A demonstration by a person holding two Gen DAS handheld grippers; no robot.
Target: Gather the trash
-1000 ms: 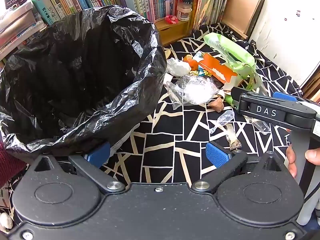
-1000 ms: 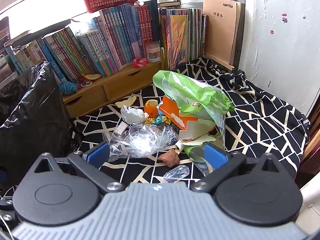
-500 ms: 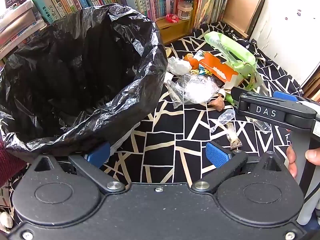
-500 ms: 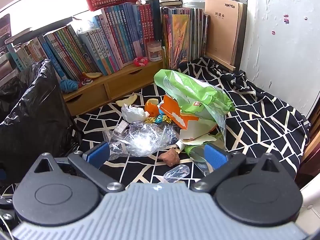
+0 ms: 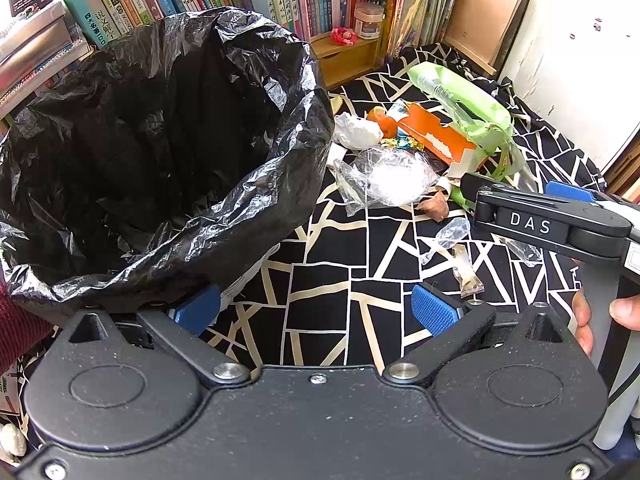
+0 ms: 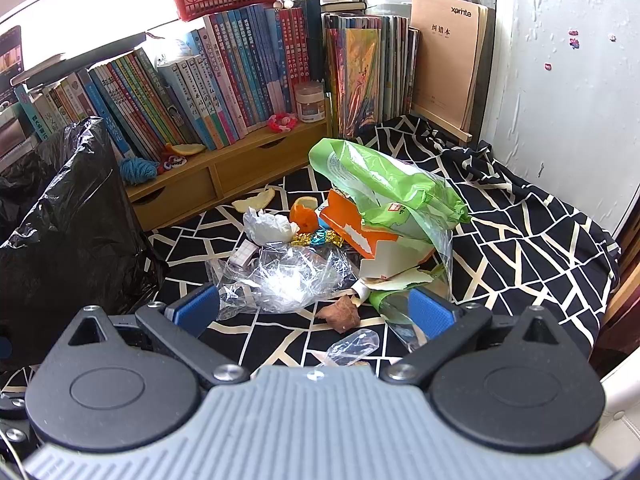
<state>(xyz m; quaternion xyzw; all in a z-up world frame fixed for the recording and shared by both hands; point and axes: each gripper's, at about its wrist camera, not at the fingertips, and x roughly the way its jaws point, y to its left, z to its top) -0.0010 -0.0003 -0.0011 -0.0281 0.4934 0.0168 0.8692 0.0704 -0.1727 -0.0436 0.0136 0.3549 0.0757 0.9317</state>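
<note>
The left gripper (image 5: 316,312) hung low over the black-and-cream cloth (image 5: 332,292), its blue pads spread wide with nothing between them. Its left pad sat just beside the rim of the black bag (image 5: 168,152), which stood open and slumped to the left; how much was inside I could not tell, it was all dark.

The right gripper (image 6: 316,312) was also spread apart and empty, pointed at the trash heap in the middle of the cloth. From the left side its body showed with "DAS" on it, and a hand (image 5: 604,320) gripped its handle at the right edge.

The trash lay well apart from the bag's mouth. Nearest the right gripper were a small clear wrapper (image 6: 352,346) and a brown scrap (image 6: 340,314). Behind those lay crumpled cellophane (image 6: 284,280), then a white tissue wad (image 6: 266,228), an orange peel (image 6: 302,216) and a bit of gold and blue foil (image 6: 318,238). An orange carton (image 6: 352,232) lay tilted against a green plastic bag (image 6: 380,188) that draped over it. A pale peel slice (image 6: 254,202) sat alone near the wooden shelf (image 6: 224,172), where books (image 6: 224,84) stood in a row.
</note>
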